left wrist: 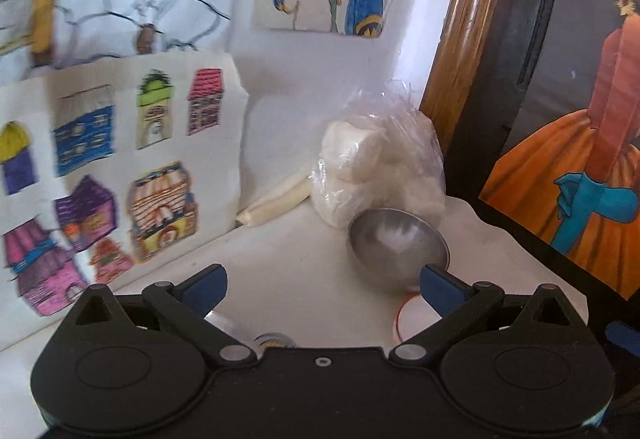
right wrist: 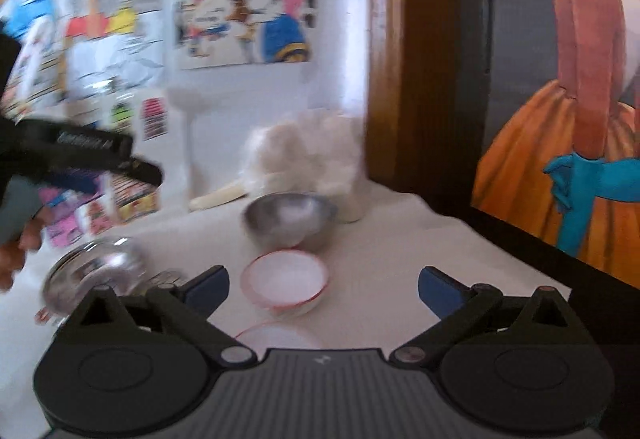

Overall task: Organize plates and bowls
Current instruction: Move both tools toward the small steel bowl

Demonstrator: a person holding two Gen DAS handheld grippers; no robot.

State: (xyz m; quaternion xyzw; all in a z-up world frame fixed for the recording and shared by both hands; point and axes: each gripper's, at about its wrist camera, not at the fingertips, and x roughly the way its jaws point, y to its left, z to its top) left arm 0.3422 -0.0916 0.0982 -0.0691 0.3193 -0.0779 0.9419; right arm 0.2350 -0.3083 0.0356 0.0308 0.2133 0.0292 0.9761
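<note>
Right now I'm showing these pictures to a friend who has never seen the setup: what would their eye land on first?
Probably the bright hand-coloured drawings covering the white wall, and the large painting of a figure in an orange skirt at the right. On the white table, a steel bowl sits just behind a red-rimmed white bowl, before a plastic bag of white lumps in the corner. Both grippers' jaws stand wide open, holding nothing.

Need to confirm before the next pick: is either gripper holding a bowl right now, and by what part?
Nothing is held. The left gripper and right gripper are both open and empty; the steel bowl sits free.
</note>
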